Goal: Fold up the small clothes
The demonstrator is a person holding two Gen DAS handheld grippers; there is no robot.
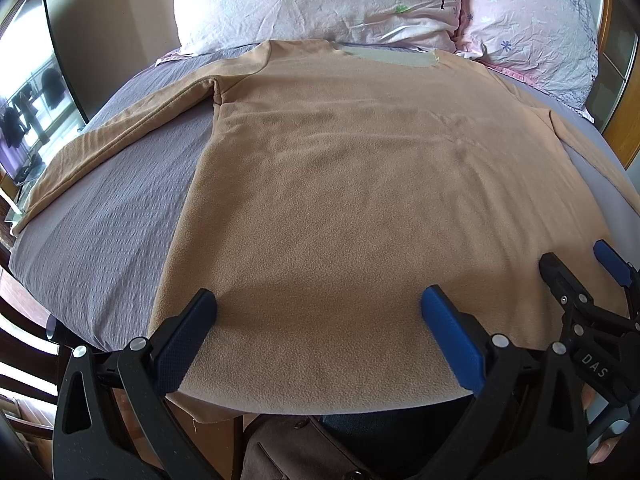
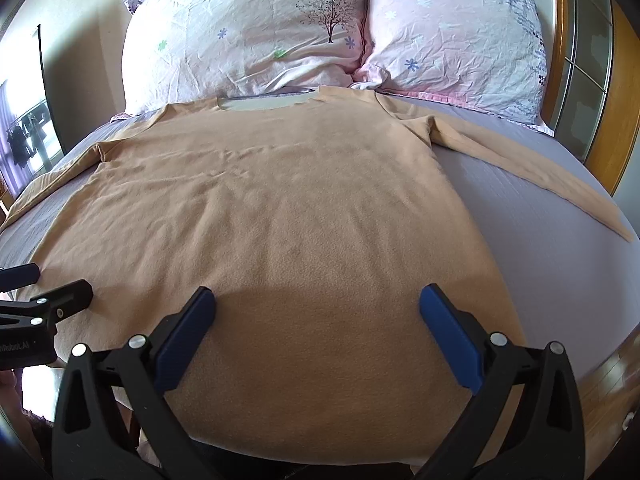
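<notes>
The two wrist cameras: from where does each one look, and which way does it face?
Left wrist: on the left hand-held gripper, open above the tan long-sleeved shirt's hem, facing the pillows; the right hand-held gripper shows at right.
Right wrist: on the right hand-held gripper, open, further right, same direction; left hand-held gripper at left.
Shared: shirt, pillows, grey bedsheet.

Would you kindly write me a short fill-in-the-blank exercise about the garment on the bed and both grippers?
1. The tan long-sleeved top lies spread flat on a ____ bedsheet.
2. Its neckline points toward the two ____ at the head of the bed.
3. The left gripper and right gripper are both ____, holding nothing.
4. Both sleeves are stretched ____ from the body, not folded in.

Missing words: grey; pillows; open; outward
</notes>
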